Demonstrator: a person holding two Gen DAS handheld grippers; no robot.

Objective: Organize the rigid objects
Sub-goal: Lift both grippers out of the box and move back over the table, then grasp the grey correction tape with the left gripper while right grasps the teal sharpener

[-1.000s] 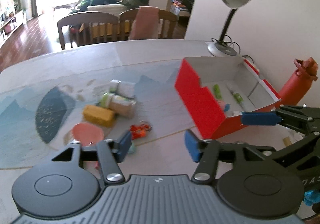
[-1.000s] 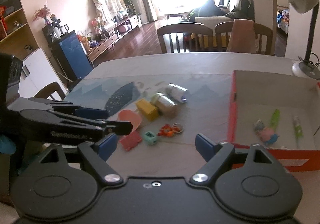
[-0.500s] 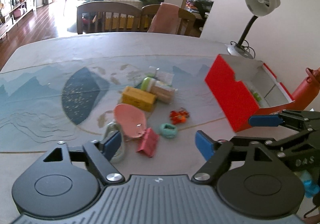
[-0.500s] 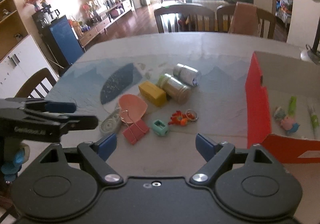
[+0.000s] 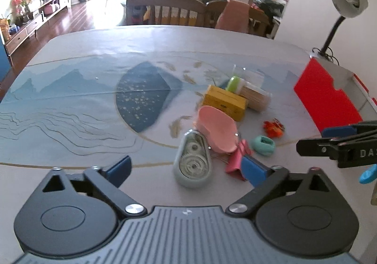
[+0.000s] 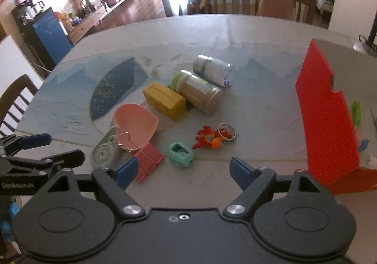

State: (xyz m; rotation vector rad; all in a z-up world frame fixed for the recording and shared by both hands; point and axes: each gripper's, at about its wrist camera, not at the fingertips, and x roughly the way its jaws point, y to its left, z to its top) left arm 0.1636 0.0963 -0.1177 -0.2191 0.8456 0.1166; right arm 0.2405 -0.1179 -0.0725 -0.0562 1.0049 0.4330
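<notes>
The grey-green oval correction-tape dispenser (image 5: 192,159), long axis pointing away beside the pink heart-shaped dish (image 5: 218,131) on the worktop (image 5: 70,70), is framed nearest by the open, empty left gripper (image 5: 186,167), the right gripper (image 6: 182,169) likewise spread and empty.

The table (image 5: 70,51) wears a pale cloth printed with blue mountains and a dark leaf shape. At its far edge stand wooden chairs (image 5: 165,10), one with a pink cloth (image 5: 232,15) draped over its back. A grey desk lamp (image 5: 348,2) stands at the far right corner. Far left, along the wall, runs a low wooden sideboard (image 5: 30,25), and a blue cabinet (image 6: 50,32) stands nearer.
</notes>
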